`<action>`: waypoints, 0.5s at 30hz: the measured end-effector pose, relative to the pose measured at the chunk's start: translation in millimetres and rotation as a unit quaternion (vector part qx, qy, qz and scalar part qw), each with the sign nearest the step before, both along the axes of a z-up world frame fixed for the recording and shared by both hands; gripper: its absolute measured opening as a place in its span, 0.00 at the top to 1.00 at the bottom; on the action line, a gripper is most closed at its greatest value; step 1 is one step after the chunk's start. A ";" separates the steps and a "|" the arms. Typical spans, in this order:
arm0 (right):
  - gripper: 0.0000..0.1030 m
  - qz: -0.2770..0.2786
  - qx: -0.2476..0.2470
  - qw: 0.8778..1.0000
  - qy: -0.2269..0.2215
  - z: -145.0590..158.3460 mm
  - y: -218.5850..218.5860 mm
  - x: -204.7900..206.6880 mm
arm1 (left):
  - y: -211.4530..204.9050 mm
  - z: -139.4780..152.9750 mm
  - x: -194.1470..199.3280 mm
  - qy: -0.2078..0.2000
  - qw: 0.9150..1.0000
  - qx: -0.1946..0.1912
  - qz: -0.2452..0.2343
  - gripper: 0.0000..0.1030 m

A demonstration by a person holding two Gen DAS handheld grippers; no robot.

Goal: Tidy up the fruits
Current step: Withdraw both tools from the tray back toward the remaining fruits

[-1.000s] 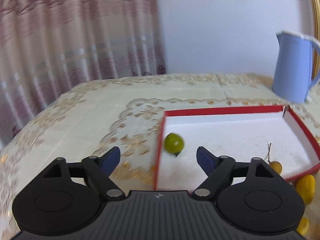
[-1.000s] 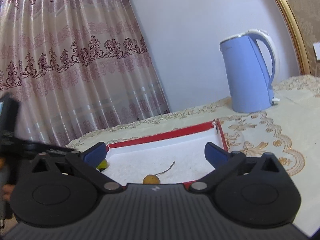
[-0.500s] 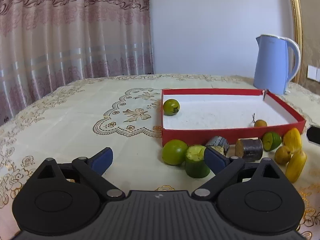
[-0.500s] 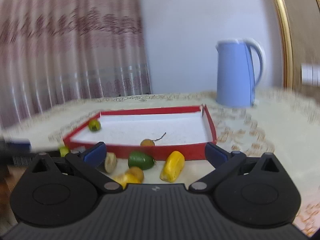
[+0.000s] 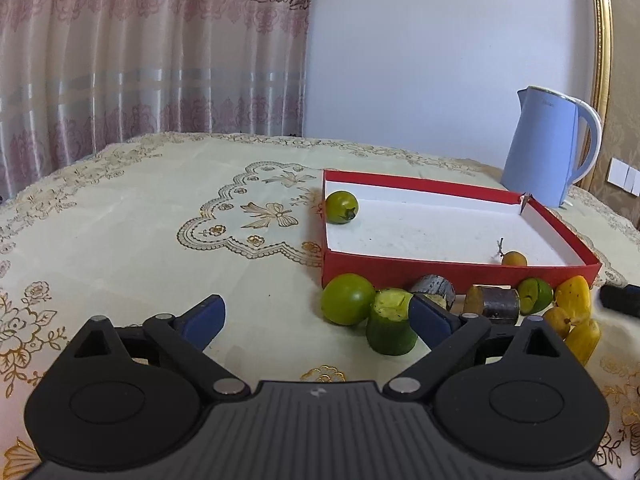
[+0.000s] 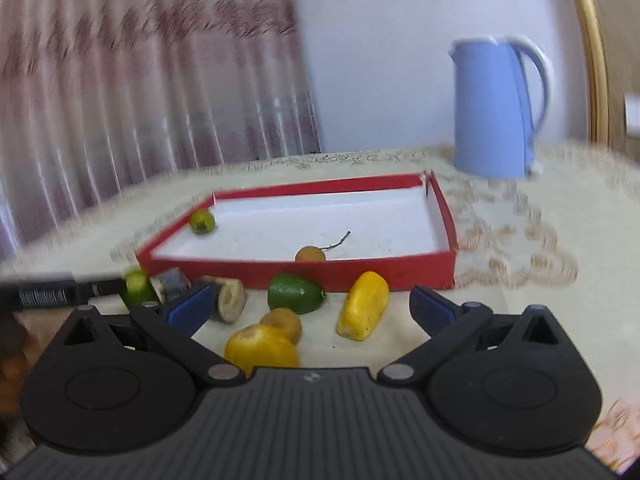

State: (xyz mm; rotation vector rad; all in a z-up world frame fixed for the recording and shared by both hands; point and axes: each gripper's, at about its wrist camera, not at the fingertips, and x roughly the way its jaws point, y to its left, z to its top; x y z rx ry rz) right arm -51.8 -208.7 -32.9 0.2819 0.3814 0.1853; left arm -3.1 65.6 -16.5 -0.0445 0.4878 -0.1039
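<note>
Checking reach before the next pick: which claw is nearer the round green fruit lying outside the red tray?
Left. The left claw is open with the round green fruit just ahead, toward its right finger. The right claw is open over the yellow pieces at the row's other end.

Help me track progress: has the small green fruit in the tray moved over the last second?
No. The small green fruit lies in the same corner of the red tray, against its wall, as it did a second ago.
</note>
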 end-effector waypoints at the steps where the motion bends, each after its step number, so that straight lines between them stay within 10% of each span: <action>1: 0.00 0.000 0.033 0.999 -0.009 -2.2 -10.0 -2.5 | -1.4 0.0 -0.8 -0.003 1.000 0.005 0.000 0.04; 9: 0.00 -0.039 0.178 0.983 -0.024 -21.7 -57.8 0.3 | -4.8 0.6 -1.6 -0.006 1.000 0.016 -0.004 0.03; 15: 0.00 -0.035 0.141 0.989 -0.018 -16.5 -47.9 3.8 | -8.9 0.5 -1.5 0.000 1.000 0.026 -0.016 0.03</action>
